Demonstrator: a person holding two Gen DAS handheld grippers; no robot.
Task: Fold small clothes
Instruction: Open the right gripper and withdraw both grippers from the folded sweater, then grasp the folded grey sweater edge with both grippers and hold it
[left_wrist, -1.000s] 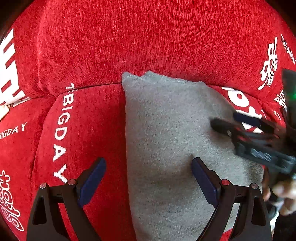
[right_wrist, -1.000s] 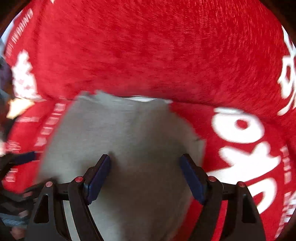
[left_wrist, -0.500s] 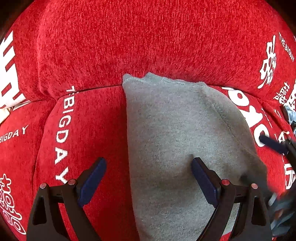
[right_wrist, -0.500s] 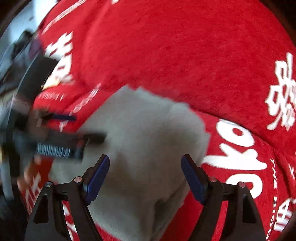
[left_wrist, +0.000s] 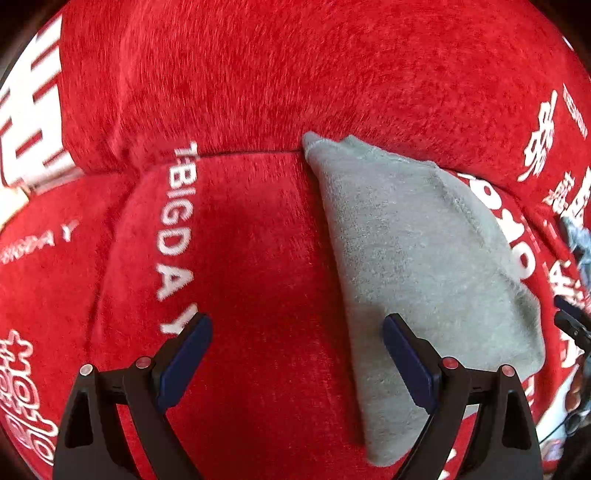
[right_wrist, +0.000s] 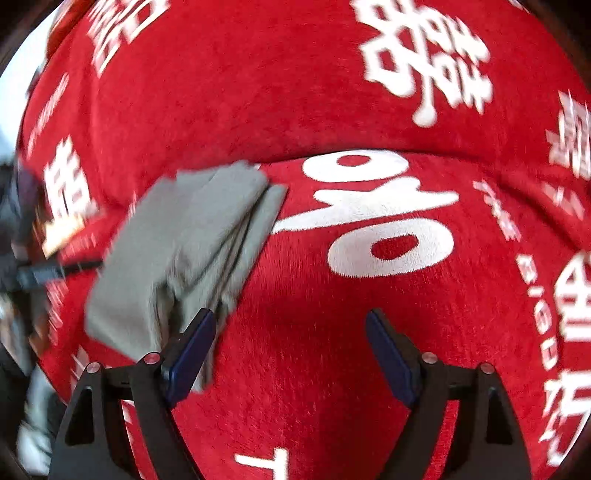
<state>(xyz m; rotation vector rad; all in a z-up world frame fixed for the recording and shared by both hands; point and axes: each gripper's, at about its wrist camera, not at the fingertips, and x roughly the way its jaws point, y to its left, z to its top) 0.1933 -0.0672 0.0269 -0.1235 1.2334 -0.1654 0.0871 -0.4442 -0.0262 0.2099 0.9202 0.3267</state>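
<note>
A small grey garment lies folded in a compact stack on a red sofa seat, its far end against the backrest. In the right wrist view the garment shows layered folded edges on its right side. My left gripper is open and empty, hovering over bare red fabric with its right finger above the garment's left edge. My right gripper is open and empty, to the right of the garment, its left finger over the garment's near corner.
The red sofa cover has white printed lettering. The backrest rises behind the seat. The other gripper's dark tip shows at the right edge of the left wrist view, and the left gripper shows blurred at left.
Both grippers have drawn away from the grey garment: the left shifted left, the right swung off to the right. The right gripper no longer reaches over the garment.
</note>
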